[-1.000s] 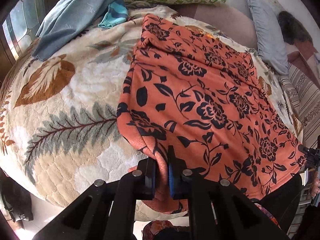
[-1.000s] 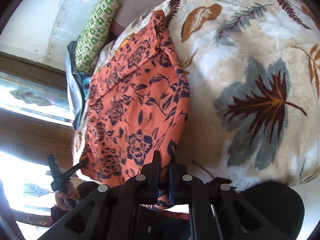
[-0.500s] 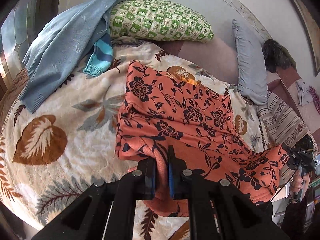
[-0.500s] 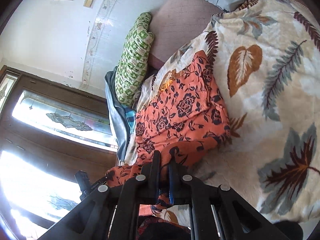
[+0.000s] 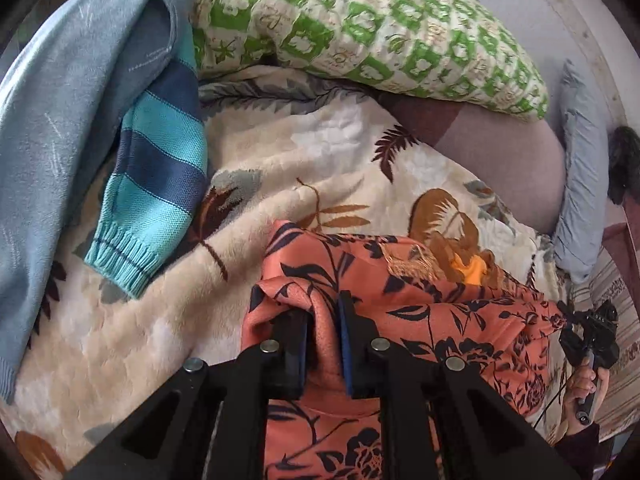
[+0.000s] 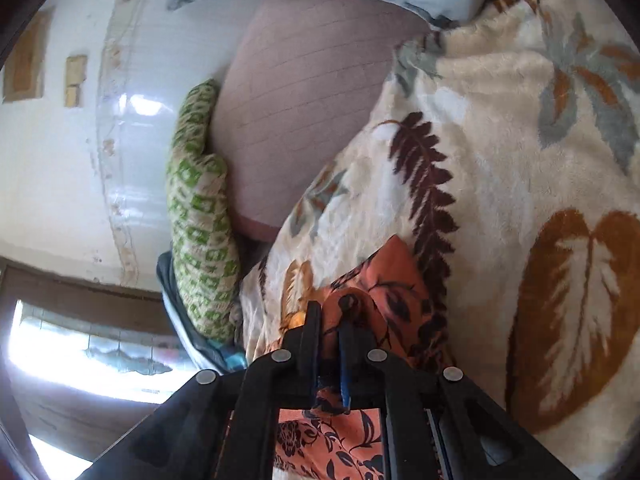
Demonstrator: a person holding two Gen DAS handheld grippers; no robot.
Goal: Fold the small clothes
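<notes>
An orange garment (image 5: 420, 300) with a black flower print lies on the leaf-patterned blanket (image 5: 320, 152), doubled over on itself. My left gripper (image 5: 322, 312) has a bunched fold of its hem between the pads, and the jaws are opening slightly. The right gripper (image 6: 330, 320) pinches the garment's other corner (image 6: 384, 280), with its jaws easing apart a little too. In the left wrist view that right gripper (image 5: 592, 332) shows at the far right, held by a hand (image 5: 584, 388).
A green checked pillow (image 5: 360, 32) lies at the head of the bed. A light blue sweater (image 5: 60, 120) with a striped sleeve (image 5: 156, 184) is on the left. A grey pillow (image 5: 584, 168) and a mauve sheet (image 5: 500, 148) lie to the right. A bright window (image 6: 80, 340) is beyond.
Both grippers carried the garment's near hem across the bed toward the pillows, folding the cloth over itself. The left jaws stand a little wider than before.
</notes>
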